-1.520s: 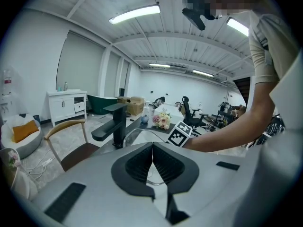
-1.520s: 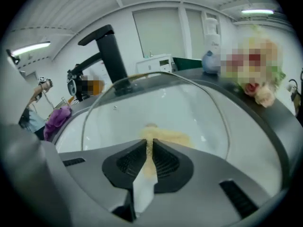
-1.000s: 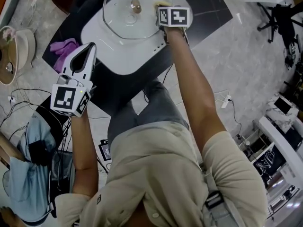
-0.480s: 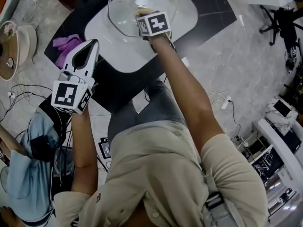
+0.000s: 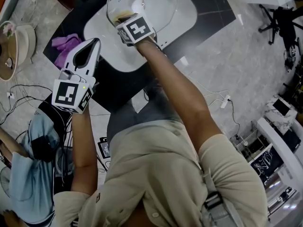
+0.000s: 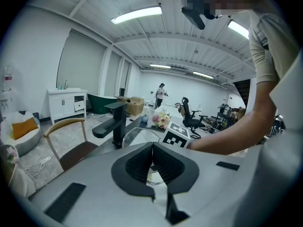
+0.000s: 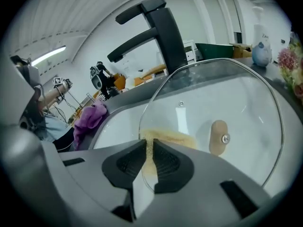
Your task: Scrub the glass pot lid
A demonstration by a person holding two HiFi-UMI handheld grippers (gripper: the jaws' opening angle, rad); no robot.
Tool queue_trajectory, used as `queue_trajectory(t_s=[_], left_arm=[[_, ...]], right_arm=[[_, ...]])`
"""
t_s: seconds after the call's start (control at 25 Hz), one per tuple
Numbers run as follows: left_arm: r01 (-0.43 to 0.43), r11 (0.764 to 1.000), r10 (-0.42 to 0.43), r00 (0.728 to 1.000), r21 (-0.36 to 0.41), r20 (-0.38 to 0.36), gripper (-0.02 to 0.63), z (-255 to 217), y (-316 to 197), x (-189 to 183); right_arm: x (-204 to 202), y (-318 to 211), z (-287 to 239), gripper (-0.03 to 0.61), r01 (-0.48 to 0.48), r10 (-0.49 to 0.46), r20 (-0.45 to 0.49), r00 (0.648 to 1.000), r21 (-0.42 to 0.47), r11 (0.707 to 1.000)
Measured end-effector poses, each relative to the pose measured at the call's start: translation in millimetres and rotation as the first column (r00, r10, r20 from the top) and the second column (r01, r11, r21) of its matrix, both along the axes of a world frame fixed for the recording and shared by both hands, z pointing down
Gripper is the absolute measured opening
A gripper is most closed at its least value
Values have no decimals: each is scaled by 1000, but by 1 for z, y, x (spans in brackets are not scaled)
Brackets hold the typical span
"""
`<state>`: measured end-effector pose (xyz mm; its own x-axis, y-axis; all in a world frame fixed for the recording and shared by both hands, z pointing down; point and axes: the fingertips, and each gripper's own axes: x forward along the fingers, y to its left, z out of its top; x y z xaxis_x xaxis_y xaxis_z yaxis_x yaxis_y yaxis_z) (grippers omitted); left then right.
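The left claw (image 5: 93, 46) is pinched shut on nothing. It hangs at 8 o'clock from the sink (image 5: 110, 53), out of the way. The right claw (image 7: 150, 151) squeezes a yellow sponge (image 7: 171, 137) against the glass lid (image 7: 239, 105) to rub it. The lid lies in the sink at 12 o'clock.

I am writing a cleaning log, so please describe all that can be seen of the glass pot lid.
The glass pot lid is round, of clear glass with a thin metal rim, a small vent hole and a tan knob with a screw at its centre. It stands tilted in the white sink, in front of the black faucet. A yellowish scrub pad, held by the right gripper, presses on its near edge.
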<state>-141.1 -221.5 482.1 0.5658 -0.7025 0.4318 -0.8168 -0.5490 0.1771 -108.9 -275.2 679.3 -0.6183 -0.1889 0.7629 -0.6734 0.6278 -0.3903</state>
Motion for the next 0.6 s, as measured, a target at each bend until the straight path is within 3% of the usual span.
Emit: queue_trajectory(t_s=[0.36, 0.48, 0.6], left_arm=[[-5, 1000, 5, 1000, 9, -1, 18, -3, 2, 2], [-13, 1000, 13, 1000, 20, 1, 18, -11, 4, 6], [-21, 999, 21, 1000, 40, 5, 18, -25, 4, 9]], right_arm=[[60, -4, 38, 48, -26, 20, -85, 996, -75, 997], [100, -14, 55, 46, -21, 0, -174, 985, -119, 993], [151, -37, 61, 46, -79, 39, -305, 952, -120, 990]])
